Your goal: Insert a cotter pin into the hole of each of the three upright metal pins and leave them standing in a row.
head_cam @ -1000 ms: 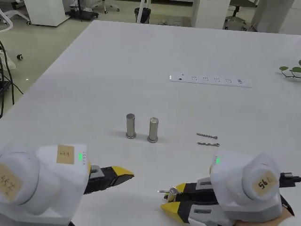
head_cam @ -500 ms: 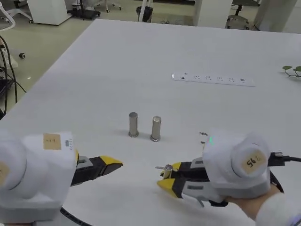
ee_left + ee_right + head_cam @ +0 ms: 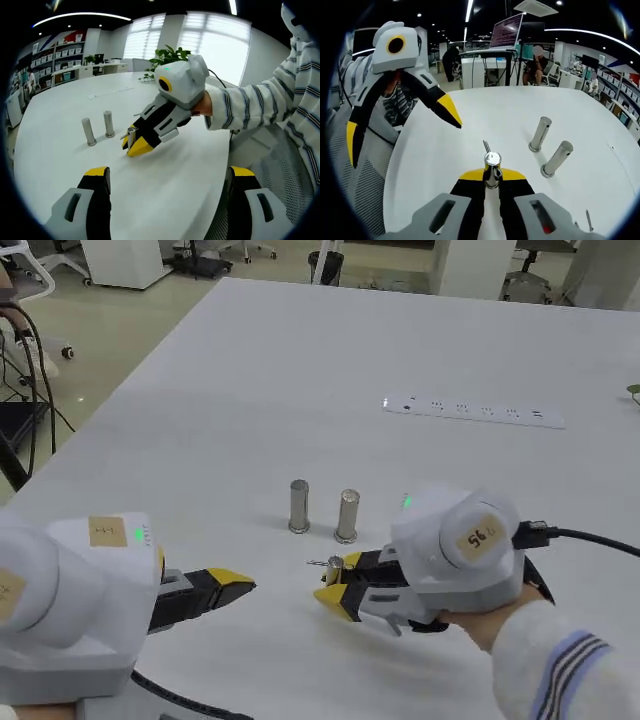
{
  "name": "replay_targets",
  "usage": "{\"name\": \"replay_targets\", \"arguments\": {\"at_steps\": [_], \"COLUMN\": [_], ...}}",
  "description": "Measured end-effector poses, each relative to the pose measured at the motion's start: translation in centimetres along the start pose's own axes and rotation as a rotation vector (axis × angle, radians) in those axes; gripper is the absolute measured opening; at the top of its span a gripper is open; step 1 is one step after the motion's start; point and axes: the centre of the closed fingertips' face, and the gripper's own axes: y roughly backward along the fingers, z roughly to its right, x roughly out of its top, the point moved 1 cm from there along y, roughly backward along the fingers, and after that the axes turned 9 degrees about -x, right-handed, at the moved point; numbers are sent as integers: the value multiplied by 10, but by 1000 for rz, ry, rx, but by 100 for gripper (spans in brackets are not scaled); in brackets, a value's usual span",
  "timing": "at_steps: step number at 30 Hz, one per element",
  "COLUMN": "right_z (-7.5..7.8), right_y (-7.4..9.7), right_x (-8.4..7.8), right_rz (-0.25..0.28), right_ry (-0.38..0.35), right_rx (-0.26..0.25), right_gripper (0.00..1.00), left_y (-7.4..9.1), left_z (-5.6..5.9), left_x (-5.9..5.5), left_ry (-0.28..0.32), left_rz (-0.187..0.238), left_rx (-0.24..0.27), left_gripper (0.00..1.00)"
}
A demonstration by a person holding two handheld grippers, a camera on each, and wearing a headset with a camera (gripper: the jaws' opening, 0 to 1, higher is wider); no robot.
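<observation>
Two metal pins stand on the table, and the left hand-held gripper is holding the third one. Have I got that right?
Not quite. The right hand-held gripper holds the third metal pin, clamped between its jaws in the right gripper view; the left hand-held gripper is open. Two metal pins do stand on the table.

My white desk (image 3: 200, 390) carries two things near its middle: one upright metal pin (image 3: 299, 506) and a second metal pin (image 3: 347, 516) just beside it. A white power strip (image 3: 475, 412) lies flat farther back.

Bright, even overhead light, soft shadows on the white table (image 3: 250, 360), fisheye-warped edges.
</observation>
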Motion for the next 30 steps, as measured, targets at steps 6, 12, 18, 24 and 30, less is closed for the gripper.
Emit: {"name": "replay_targets", "arguments": {"at_steps": [6, 12, 18, 24, 30], "right_z": [-2, 0, -1, -3, -4], "right_y": [-7, -11, -10, -10, -10], "right_x": [-3, -10, -9, -9, -9], "right_rz": [-5, -27, -11, 0, -5], "right_ry": [-30, -23, -31, -24, -26], "right_rx": [4, -14, -9, 2, -2], "right_gripper": [4, 4, 4, 5, 5], "left_y": [2, 3, 4, 8, 10], "left_z": [-2, -1, 0, 0, -1], "left_x": [0, -2, -2, -3, -1], "left_ry": [0, -8, -7, -5, -5], "left_rz": [-1, -18, -15, -16, -6], "left_rx": [14, 15, 15, 20, 29], "left_gripper": [97, 97, 97, 97, 97]}}
